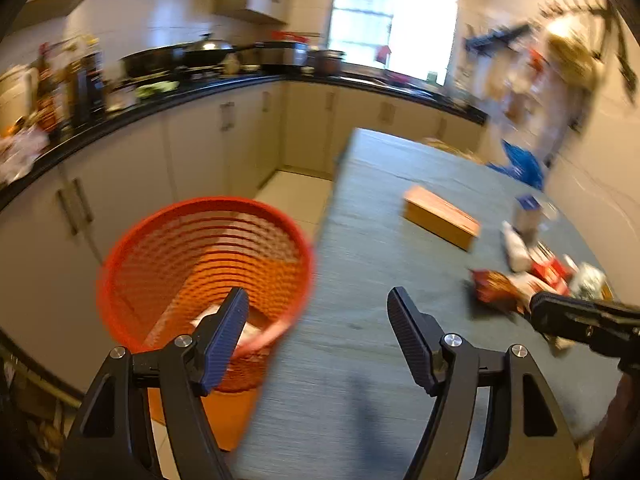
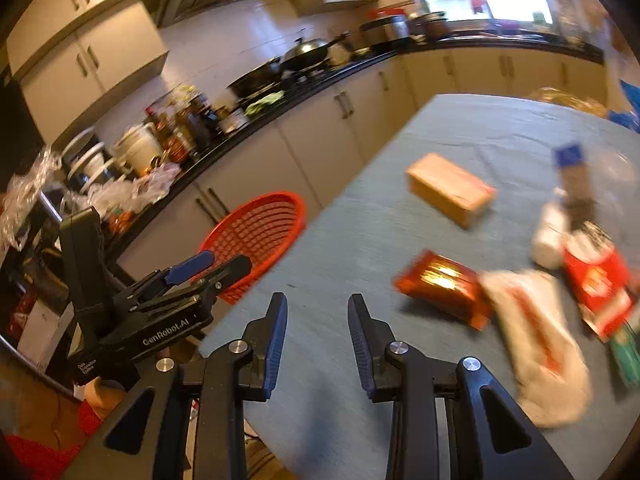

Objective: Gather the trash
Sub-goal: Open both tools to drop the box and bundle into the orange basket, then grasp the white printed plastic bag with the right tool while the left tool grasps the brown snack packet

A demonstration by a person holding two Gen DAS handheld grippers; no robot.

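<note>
Orange mesh basket is sitting beside the worktop — some trash inside. Both the left gripper and right gripper are gaping empty; next is probably reaching for the red wrapper

I am looking at a table covered in a grey-green cloth, standing beside the kitchen cabinets. A tan cardboard box is lying on it near the middle, apart from the rest. Closer to me, an orange-red snack packet is lying flat, and a crumpled white wrapper with red print is touching its right end. Behind those, a red and white packet is sitting at the right edge, with a white bottle and a dark, blue-capped bottle just beside it. On the floor beside the table's left edge, an orange mesh basket is standing, with some pale paper in its bottom.
</note>
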